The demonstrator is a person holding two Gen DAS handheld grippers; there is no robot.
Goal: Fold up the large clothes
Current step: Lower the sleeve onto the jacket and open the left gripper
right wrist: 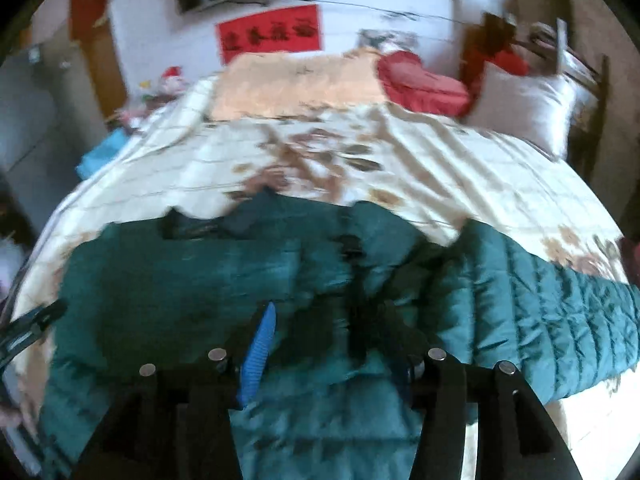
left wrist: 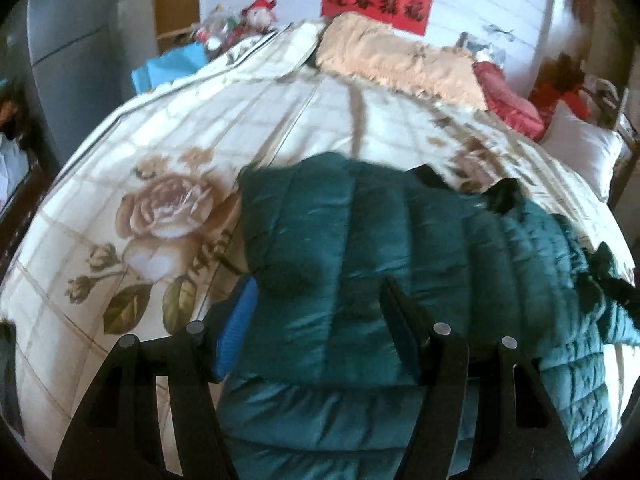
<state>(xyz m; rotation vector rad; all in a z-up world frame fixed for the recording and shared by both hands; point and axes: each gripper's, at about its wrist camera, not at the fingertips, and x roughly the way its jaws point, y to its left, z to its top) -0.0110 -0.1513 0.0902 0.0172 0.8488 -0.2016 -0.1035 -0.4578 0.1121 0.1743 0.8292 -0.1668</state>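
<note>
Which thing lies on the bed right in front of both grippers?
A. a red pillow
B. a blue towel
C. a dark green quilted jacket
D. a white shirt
C. In both wrist views the green quilted jacket is spread on the flowered bedcover just ahead of the fingers; the red pillow lies far off, near the wall.

Glossy quilted teal jacket cloth
</note>
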